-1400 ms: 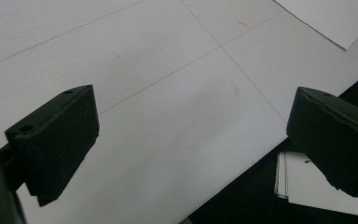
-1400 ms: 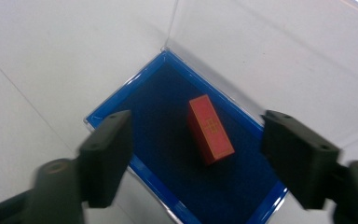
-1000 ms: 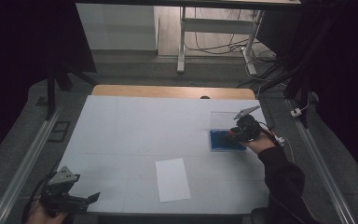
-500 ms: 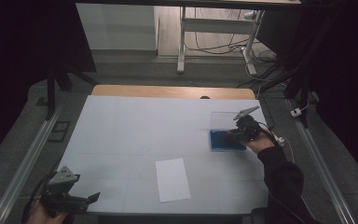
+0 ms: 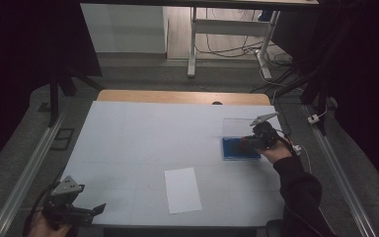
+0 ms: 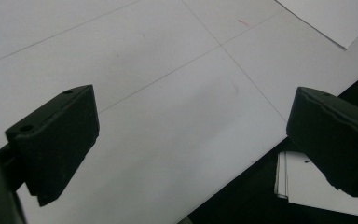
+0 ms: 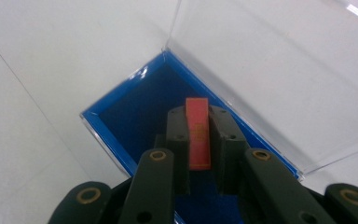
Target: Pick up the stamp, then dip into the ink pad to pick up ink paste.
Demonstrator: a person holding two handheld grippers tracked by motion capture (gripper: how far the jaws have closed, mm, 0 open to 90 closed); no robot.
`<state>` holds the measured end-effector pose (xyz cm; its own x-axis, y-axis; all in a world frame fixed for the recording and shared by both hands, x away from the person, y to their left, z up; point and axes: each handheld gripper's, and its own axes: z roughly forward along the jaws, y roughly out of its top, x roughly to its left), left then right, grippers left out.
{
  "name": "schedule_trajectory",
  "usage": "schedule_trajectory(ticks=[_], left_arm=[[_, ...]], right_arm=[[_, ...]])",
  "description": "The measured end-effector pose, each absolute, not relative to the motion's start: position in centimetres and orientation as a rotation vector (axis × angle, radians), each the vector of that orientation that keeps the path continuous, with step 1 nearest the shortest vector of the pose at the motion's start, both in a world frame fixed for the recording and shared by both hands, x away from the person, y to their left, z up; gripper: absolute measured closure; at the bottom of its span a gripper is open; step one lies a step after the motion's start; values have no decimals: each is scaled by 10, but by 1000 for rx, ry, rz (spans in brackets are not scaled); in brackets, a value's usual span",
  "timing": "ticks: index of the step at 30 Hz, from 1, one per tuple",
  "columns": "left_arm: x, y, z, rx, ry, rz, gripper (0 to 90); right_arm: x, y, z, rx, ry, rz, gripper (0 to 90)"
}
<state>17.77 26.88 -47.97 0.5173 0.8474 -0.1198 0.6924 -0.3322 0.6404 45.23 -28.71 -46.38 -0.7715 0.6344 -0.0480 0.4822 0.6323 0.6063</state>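
Here the right gripper [image 7: 199,140] is clamped on a thin orange-red card [image 7: 198,133], which stands on edge between the two black jaws in the right gripper view. Its jaws have just been closing, and the card now sits pinched between the pads, its top end poking out above them. Directly beneath lies a blue tray [image 7: 121,105], a shallow box with a dark blue floor and a bright blue rim, seen at the centre of that view. A clear lid [image 7: 270,70] stands open from the tray's far edge and fills the upper right of the frame.

In the high view the right gripper [image 5: 256,140] sits at the right of the frame, over the right end of the blue tray [image 5: 234,148], with the person's dark sleeve [image 5: 301,192] running down to the lower right corner. The tray rests on the white worktop [image 5: 143,133], near its right edge.

A white sheet of paper [image 5: 182,190] lies flat near the lower middle of the worktop, well apart from the tray.

The left gripper [image 5: 91,211] is held at the lower left corner of the high view, by the worktop's near edge. In the left gripper view its jaws stand wide apart with nothing between them, above the bare worktop [image 6: 168,93].
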Motion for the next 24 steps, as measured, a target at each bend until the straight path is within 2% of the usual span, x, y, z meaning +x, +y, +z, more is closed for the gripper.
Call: schedule_trajectory(ticks=[17,24], left_arm=[[177,268,-479,2120,1243,315,27],[178,268,-480,2120,1243,313,27]], right_arm=[[431,-285,-438,1055,2499,1006,796],[431,-281,-438,1064,2509,974,794]])
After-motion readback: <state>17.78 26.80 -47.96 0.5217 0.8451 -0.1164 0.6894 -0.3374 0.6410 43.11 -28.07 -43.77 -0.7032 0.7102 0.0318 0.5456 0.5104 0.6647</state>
